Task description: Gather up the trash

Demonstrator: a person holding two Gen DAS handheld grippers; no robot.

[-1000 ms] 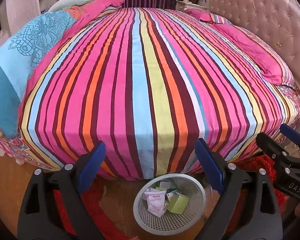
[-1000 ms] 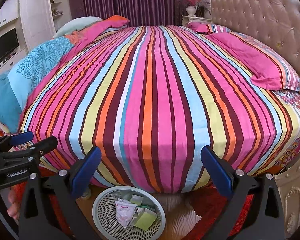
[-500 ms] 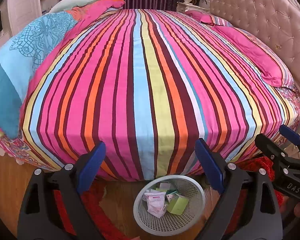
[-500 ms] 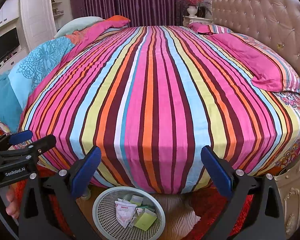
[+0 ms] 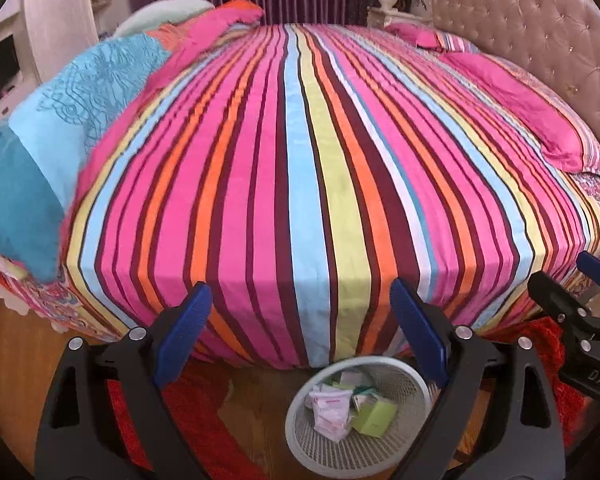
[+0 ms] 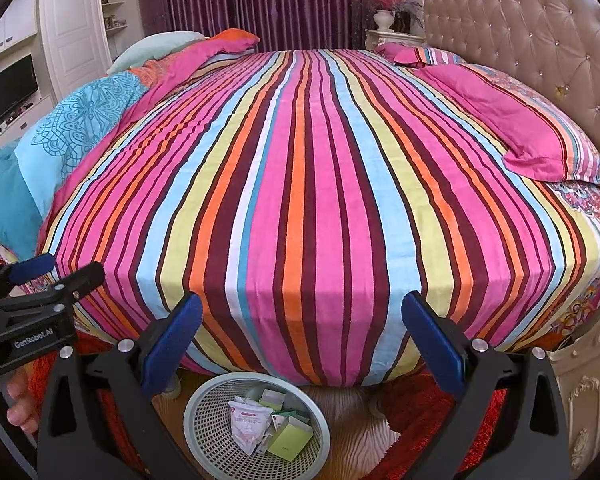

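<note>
Two grippers over the trash basket [image 5: 358, 416] by the bed [image 5: 300, 168].
Left gripper [image 5: 300, 336] and right gripper [image 6: 302, 344] both spread, holding nothing; wrappers and a green box [image 6: 290, 438] sit in the basket, red rug [image 6: 416, 412] alongside.

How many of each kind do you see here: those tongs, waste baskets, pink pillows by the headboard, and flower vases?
Tongs: 2, the left tongs and the right tongs
Waste basket: 1
Pink pillows: 2, one large and one small
Vase: 1
Total: 6
</note>
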